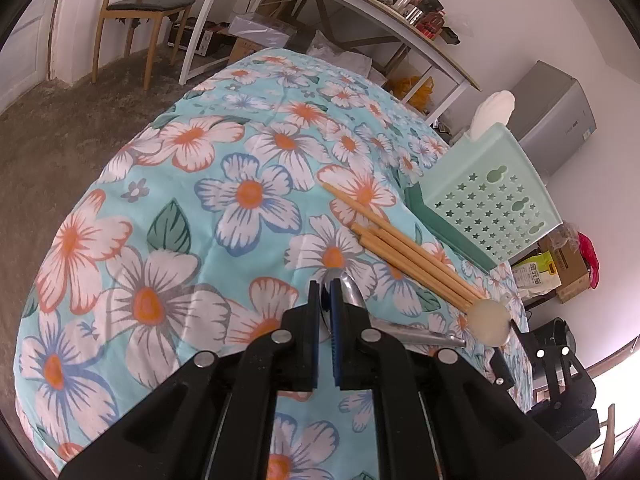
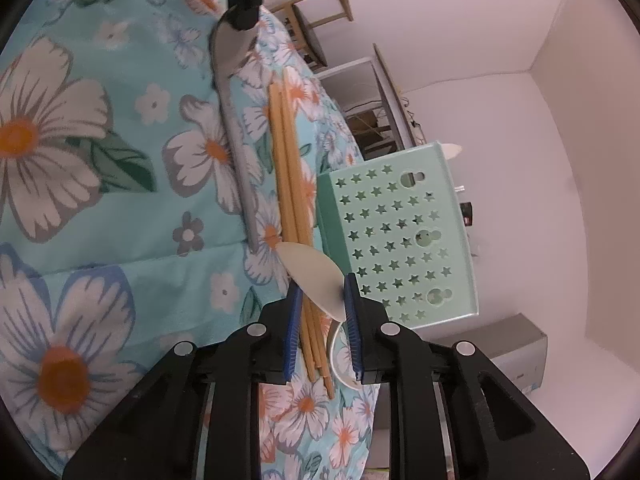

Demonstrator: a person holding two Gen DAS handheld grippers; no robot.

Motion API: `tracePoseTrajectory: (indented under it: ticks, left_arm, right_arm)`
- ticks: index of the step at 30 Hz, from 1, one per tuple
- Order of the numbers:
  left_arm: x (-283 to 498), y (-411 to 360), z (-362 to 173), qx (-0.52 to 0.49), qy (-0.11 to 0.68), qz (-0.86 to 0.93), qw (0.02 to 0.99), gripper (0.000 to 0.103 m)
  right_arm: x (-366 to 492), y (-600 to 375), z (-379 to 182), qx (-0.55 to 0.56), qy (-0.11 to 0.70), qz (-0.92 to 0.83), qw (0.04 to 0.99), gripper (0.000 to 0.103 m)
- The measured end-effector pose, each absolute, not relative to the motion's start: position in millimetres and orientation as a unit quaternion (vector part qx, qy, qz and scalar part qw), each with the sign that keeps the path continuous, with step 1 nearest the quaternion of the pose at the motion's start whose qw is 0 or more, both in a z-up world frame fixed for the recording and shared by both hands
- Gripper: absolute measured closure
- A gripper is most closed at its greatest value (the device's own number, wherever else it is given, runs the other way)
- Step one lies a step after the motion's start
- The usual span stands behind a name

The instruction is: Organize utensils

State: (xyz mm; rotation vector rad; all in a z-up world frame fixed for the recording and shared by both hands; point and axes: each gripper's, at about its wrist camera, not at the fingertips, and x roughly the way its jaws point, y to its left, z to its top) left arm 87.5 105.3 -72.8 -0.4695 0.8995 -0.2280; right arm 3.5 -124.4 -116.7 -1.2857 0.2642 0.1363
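My left gripper [image 1: 326, 292] is shut on the bowl of a metal spoon [image 1: 352, 294], whose handle runs right across the floral cloth; the spoon also shows in the right wrist view [image 2: 236, 136]. My right gripper [image 2: 320, 286] is shut on a white plastic spoon [image 2: 316, 276], seen in the left wrist view [image 1: 488, 320] too. Several wooden chopsticks [image 1: 400, 244] lie side by side between the two spoons, also in the right wrist view [image 2: 290, 168]. A mint-green perforated utensil holder [image 2: 400, 240] lies on its side just beyond them.
The floral tablecloth [image 1: 200, 200] covers the table. The holder [image 1: 488, 204] sits at the table's far right edge with a white utensil [image 1: 492, 108] sticking out. A chair [image 1: 140, 12], a desk [image 1: 360, 4] and a grey cabinet [image 1: 556, 116] stand beyond.
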Motion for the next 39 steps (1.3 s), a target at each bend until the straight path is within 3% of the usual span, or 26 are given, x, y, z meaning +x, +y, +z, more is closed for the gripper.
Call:
tracePoseTrajectory:
  ticks: [12, 17, 25, 39]
  left_arm:
    - [88, 106, -73, -0.224, 0.429, -0.108, 0.868, 0.098]
    - [88, 106, -73, -0.225, 0.43, -0.108, 0.868, 0.098]
    - [88, 105, -72, -0.22, 0.428, -0.105, 0.87, 0.098]
    - [86, 95, -70, -0.191, 0.423, -0.092, 0.881, 0.098]
  right_arm:
    - [14, -165, -32, -0.409, 0.156, 0.006, 0.899, 0.094]
    - [22, -218, 14, -0.233, 0.202, -0.009, 0.951, 0.095]
    - [28, -299, 32, -0.02, 0.252, -0.02, 0.967, 0.095]
    - [45, -318, 22, 0.064, 0.275, -0.002, 0.959, 0.1]
